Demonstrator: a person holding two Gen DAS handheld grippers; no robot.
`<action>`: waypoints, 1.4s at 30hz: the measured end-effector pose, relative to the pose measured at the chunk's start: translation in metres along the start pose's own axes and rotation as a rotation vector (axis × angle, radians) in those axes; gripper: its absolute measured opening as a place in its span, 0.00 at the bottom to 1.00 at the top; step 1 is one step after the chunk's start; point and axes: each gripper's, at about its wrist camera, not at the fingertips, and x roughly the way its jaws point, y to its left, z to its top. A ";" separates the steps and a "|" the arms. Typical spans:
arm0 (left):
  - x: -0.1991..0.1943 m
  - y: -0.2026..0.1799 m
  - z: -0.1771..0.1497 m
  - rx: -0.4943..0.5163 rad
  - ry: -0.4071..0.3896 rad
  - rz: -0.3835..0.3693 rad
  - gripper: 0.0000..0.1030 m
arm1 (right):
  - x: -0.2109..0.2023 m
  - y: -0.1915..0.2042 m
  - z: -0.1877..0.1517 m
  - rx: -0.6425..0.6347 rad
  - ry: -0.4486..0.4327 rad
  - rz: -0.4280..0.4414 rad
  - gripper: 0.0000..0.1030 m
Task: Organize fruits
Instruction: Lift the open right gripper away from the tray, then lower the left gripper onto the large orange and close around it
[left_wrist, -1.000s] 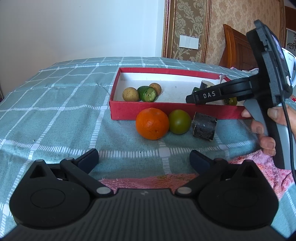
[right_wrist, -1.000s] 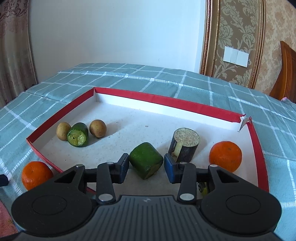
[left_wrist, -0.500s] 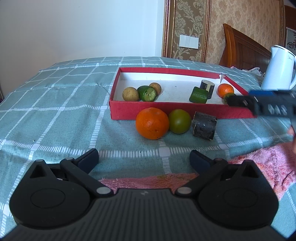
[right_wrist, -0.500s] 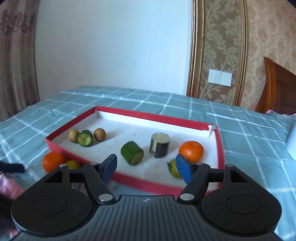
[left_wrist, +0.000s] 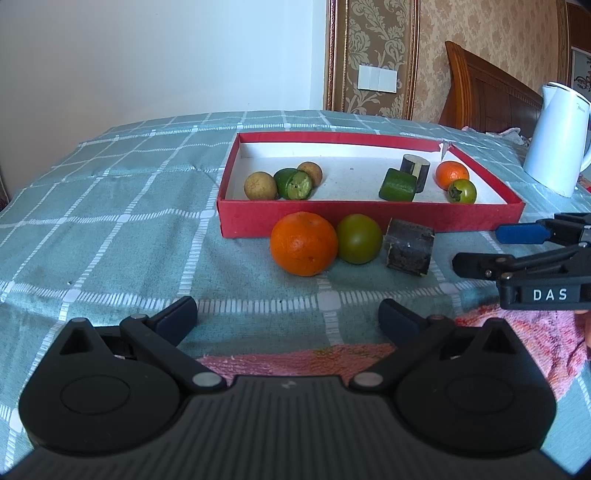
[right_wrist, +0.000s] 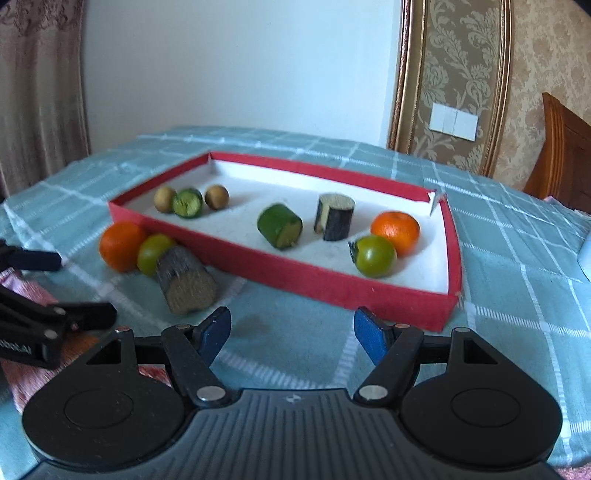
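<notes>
Both the left gripper (left_wrist: 287, 317) and the right gripper (right_wrist: 291, 332) were wide apart and held nothing. The big orange (left_wrist: 303, 243), green fruit (left_wrist: 359, 238) and dark cylinder piece (left_wrist: 409, 246) lay touching in a row on the checked cloth (left_wrist: 110, 229), just before the red tray (left_wrist: 369, 220)

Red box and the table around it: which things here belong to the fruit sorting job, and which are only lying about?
For the job:
red box
large orange, green fruit and dark cut piece, outside the box
small orange and green tomato-like fruit, inside the box

Only lying about:
white kettle
pink towel
checked tablecloth
</notes>
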 end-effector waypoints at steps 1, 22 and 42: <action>0.000 0.000 0.000 0.002 0.001 0.001 1.00 | 0.001 -0.001 0.000 0.004 0.004 -0.004 0.71; 0.017 0.001 0.024 -0.006 -0.014 0.062 0.88 | 0.008 -0.015 0.000 0.098 0.046 -0.031 0.95; 0.020 -0.007 0.023 0.082 -0.021 -0.047 0.38 | 0.008 -0.015 0.000 0.105 0.051 -0.034 0.99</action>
